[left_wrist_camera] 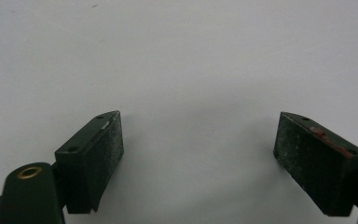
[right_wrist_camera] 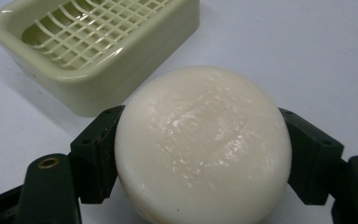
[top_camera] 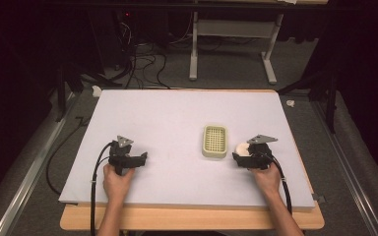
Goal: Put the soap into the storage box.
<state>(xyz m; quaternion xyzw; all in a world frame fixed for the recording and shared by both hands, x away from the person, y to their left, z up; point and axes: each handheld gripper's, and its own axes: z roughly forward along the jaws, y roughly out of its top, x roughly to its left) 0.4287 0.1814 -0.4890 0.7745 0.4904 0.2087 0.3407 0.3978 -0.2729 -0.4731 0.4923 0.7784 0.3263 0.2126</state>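
Both forearms reach in low; the left gripper (left_wrist_camera: pixel 200 158) gapes wide, the right gripper (right_wrist_camera: pixel 200 163) pinches inward.

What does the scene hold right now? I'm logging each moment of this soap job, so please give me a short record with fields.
held item: round cream-white bar of soap, clamped on both sides by the right hand-held gripper
nearby item: pale green plastic soap dish with a grid insert, empty, just beside the soap
left hand-held gripper: jaws wide apart, nothing between them
surface: light lavender table mat
likely next step: probably moving the soap into the dish
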